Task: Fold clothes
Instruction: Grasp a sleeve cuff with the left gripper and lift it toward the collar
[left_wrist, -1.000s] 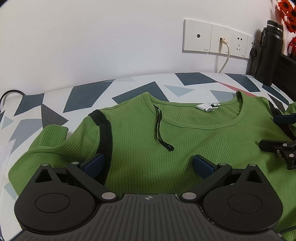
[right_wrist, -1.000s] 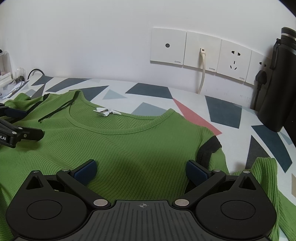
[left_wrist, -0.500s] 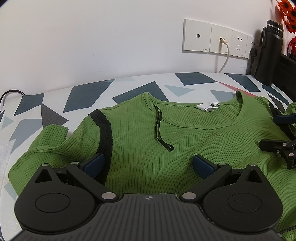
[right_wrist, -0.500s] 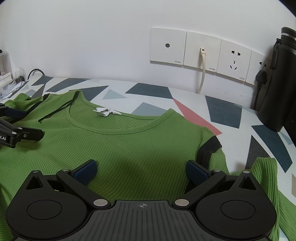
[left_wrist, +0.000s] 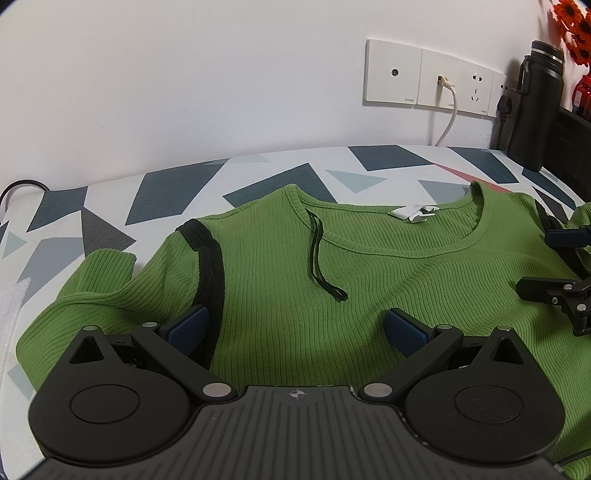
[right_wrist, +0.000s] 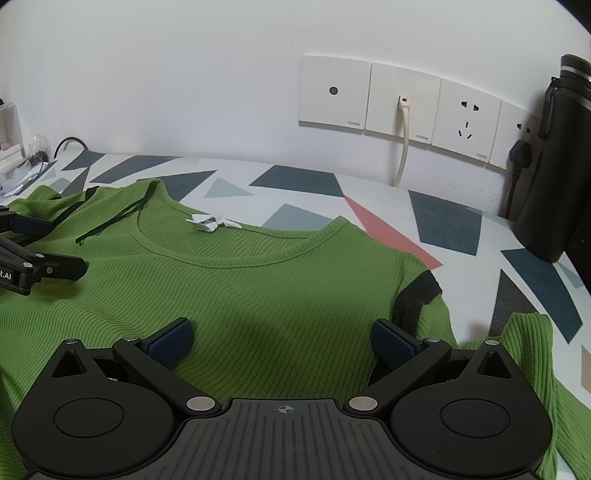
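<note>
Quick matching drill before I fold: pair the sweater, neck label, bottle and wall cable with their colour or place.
Things:
1. sweater
2. neck label
3. bottle
4. wall cable

Descriptions:
A. black, standing at the far right by the wall
B. plugged into a wall plate
C. green, spread flat on the patterned cloth
D. white, at the back of the collar

Pairs: 1-C, 2-D, 3-A, 4-B
</note>
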